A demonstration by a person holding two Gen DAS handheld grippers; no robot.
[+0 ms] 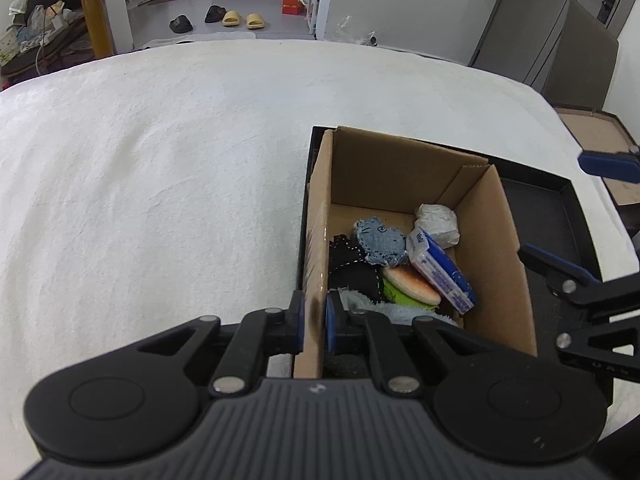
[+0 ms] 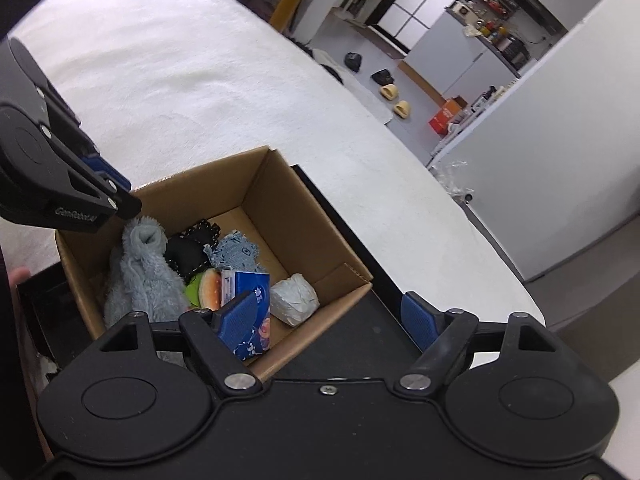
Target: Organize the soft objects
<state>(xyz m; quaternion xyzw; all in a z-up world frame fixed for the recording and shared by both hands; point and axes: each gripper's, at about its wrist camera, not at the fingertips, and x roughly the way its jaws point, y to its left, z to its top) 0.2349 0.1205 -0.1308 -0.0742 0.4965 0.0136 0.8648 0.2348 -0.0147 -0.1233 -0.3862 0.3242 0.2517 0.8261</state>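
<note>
Left gripper [image 1: 314,322] pinches cardboard box [image 1: 500,248] wall at 6 o'clock, right gripper [image 2: 334,320] spread empty; pulling may tip box, spilling tissue pack [image 1: 442,270].
</note>
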